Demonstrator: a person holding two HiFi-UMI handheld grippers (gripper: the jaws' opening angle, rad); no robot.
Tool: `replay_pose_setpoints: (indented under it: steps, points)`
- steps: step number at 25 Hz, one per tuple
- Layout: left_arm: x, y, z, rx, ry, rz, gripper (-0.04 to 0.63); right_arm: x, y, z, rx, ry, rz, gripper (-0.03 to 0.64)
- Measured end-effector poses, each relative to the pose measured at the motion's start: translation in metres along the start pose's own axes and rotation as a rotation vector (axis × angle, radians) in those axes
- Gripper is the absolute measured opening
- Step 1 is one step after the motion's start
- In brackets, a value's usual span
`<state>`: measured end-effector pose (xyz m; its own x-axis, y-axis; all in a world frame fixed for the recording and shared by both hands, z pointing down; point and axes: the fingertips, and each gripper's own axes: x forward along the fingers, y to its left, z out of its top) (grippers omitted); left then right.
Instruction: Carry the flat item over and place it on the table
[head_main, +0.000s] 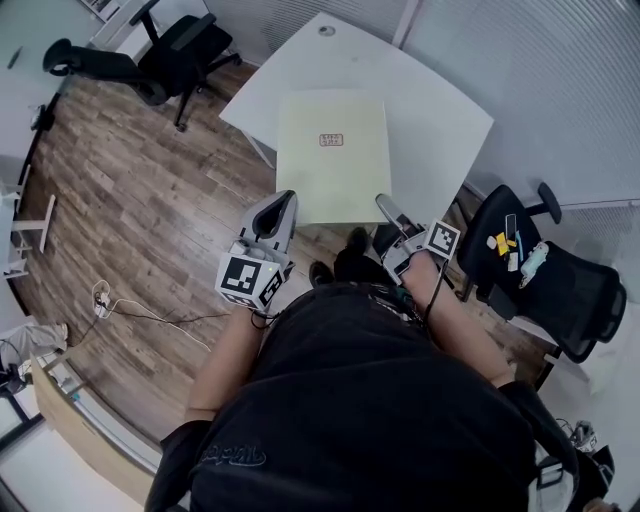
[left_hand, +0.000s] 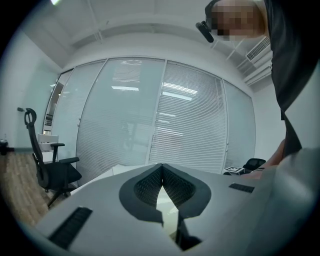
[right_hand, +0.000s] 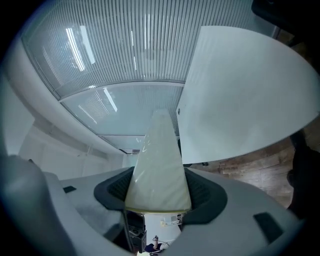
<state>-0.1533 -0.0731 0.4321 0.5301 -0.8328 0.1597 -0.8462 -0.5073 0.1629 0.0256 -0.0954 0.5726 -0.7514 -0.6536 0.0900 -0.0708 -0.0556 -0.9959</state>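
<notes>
The flat item (head_main: 333, 165), a pale cream panel with a small label (head_main: 332, 140) on top, lies level over the white bench (head_main: 430, 110). Its near edge reaches out past the bench's near rim toward you. I can't tell whether its underside already touches the top.

Your right tool (head_main: 387, 206) is clamped on the near right corner, and its own view shows the panel running edge-on out from between the pads. Your left tool (head_main: 283, 205) is at the near left corner with its jaw tips drawn together. A cream sliver shows between the pads, so I judge that it grips too, though more shallowly.

To finish well, push the panel further on, so that most of it is over the top. Keep both corners level and lower the far edge first. Let go only once the bench bears it, both sides together. Mind the black chair (head_main: 545, 270) just beside your right elbow.
</notes>
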Motion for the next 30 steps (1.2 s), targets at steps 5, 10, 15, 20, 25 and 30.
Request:
replay_pose_setpoints:
  steps: [5,10,15,20,25,30]
  points:
    - [0.028,0.002,0.001,0.005,0.013,0.013,0.015,0.007,-0.006,0.029,-0.003,0.017,-0.013,0.29]
    - [0.065,0.002,0.006,-0.003,0.023,0.019,0.015,0.016,-0.009,0.064,0.012,0.029,-0.027,0.29]
    - [0.1,-0.001,0.012,-0.017,0.022,0.036,0.015,0.026,-0.007,0.098,0.011,0.044,-0.001,0.29]
    - [0.123,-0.005,0.002,-0.047,0.033,0.05,0.015,0.029,-0.023,0.121,0.018,0.054,-0.02,0.29]
    - [0.137,0.003,-0.003,-0.064,0.059,0.025,0.015,0.035,-0.035,0.128,0.033,0.04,-0.062,0.29]
    - [0.164,0.006,-0.013,-0.083,0.093,-0.034,0.015,0.045,-0.044,0.138,0.058,0.0,-0.089,0.29]
